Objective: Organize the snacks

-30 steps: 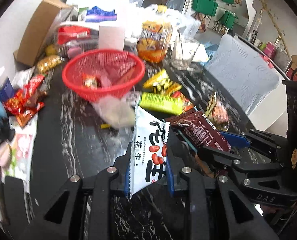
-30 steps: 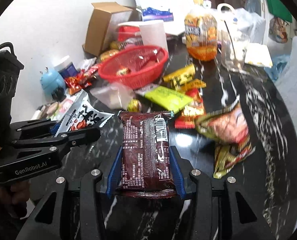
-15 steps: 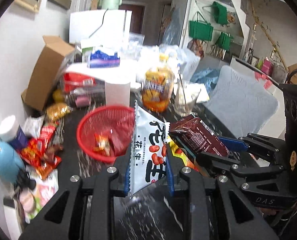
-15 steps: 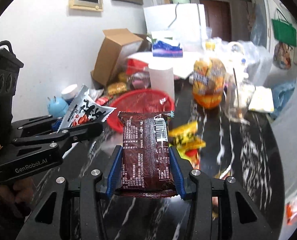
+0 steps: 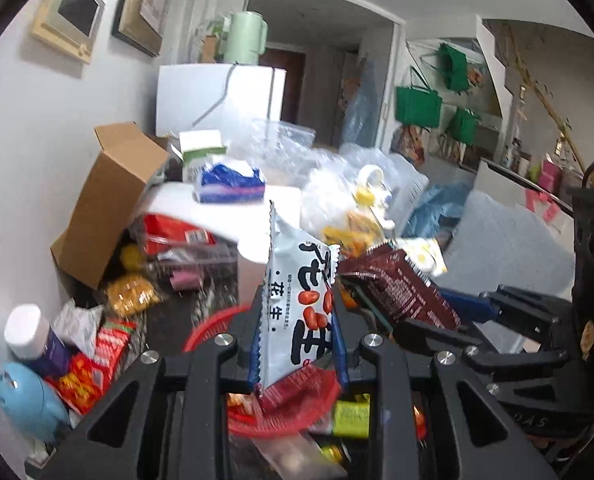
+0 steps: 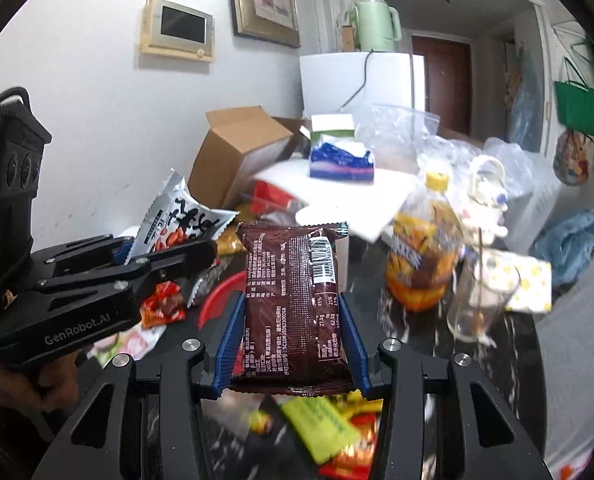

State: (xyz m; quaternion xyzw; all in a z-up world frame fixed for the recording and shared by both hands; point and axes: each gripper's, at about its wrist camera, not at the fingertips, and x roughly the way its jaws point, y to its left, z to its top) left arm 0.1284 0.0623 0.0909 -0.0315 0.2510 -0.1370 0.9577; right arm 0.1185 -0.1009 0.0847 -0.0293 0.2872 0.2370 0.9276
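Above red basket — both grippers clamp snack packets.

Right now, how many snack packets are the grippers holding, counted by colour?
White peanut packet, in the left gripper: 1
Dark brown snack packet, in the right gripper: 1
Total: 2
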